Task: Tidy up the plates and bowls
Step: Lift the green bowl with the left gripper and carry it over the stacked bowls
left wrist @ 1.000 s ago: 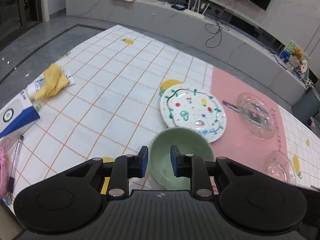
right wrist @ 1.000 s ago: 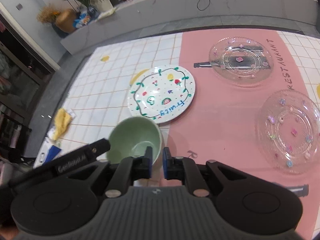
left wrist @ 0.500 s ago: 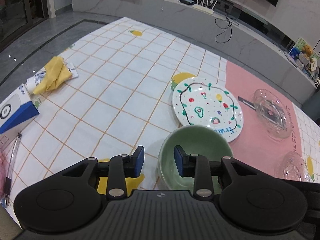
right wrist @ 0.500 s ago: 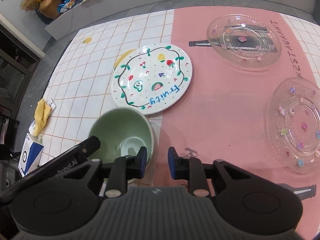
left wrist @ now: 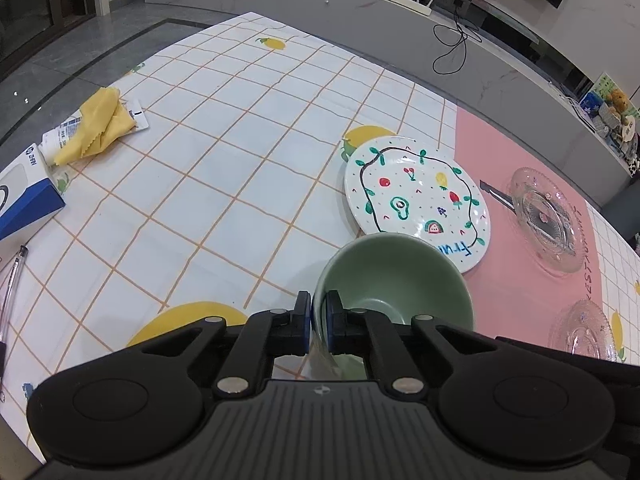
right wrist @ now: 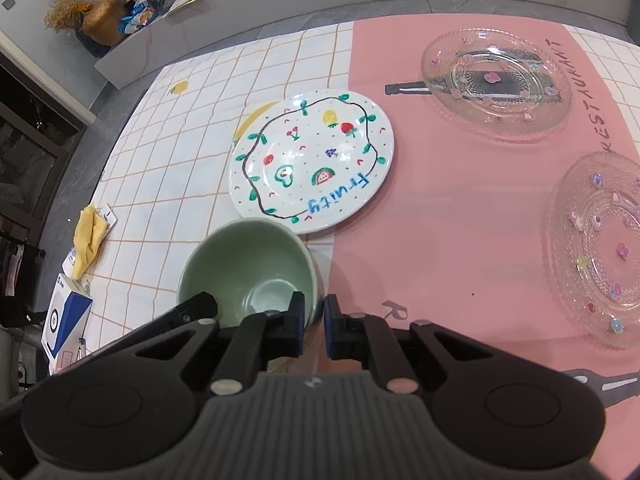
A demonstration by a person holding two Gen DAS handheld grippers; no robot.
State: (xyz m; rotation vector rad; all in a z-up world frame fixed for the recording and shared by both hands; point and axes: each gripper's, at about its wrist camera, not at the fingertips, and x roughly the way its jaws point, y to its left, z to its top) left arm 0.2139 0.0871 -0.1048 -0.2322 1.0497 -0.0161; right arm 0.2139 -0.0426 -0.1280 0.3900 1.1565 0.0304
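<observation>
L claw [left wrist: 319,312]: I've clamped green bowl [left wrist: 394,280] near rim | R claw [right wrist: 312,320]: pinching opposite rim, steadying | target, I judge: fruit plate [right wrist: 312,164]

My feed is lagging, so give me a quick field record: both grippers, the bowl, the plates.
left gripper: shut on the near-left rim of the pale green ceramic bowl
right gripper: shut on the bowl's near-right rim
white fruit-painted ceramic plate: flat on the table, just beyond the bowl
clear glass plates: two, on the pink mat, one far, one near
stacking: none yet
</observation>
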